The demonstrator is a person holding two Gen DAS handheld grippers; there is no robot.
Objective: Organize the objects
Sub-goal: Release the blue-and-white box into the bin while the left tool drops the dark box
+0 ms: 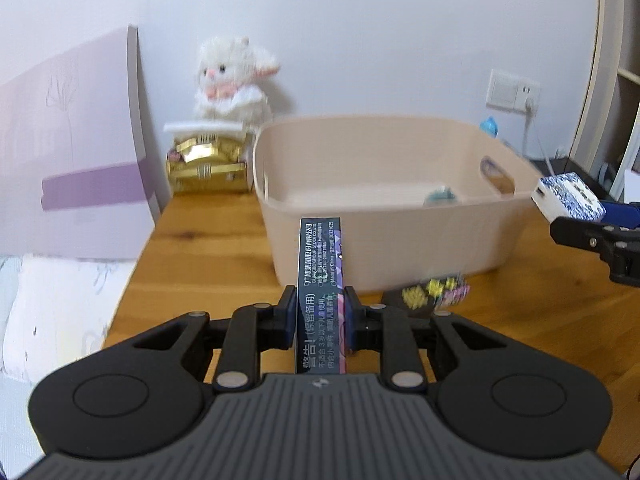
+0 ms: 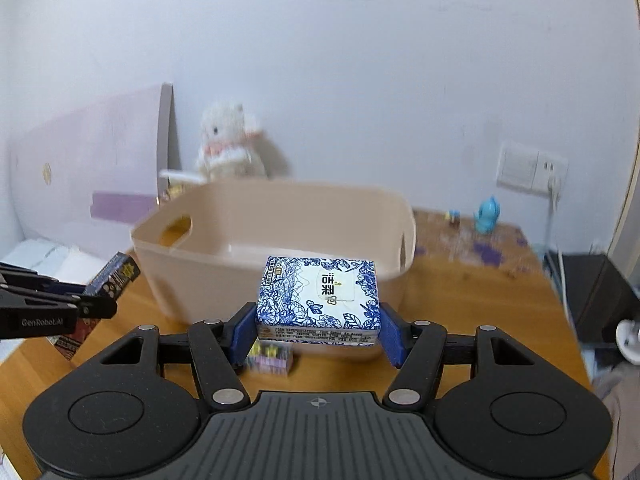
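Two items were in hand. At left, the left gripper (image 1: pixel 320 320) clamped a slim dark carton (image 1: pixel 319 264) edge-on, low along its length; it looked light and stiff, though easily crushed. Between, the beige bin (image 1: pixel 400 236) on the wooden table (image 1: pixel 208 240) held one small teal object (image 1: pixel 440 196). At right, the right gripper (image 2: pixel 318 330) squeezed a blue-patterned tissue pack (image 2: pixel 318 296), seemingly soft and light, just before the bin's near wall.

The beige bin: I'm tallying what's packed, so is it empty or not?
Not empty. The left wrist view shows one small teal object on the floor of the beige bin; its near corner is hidden.
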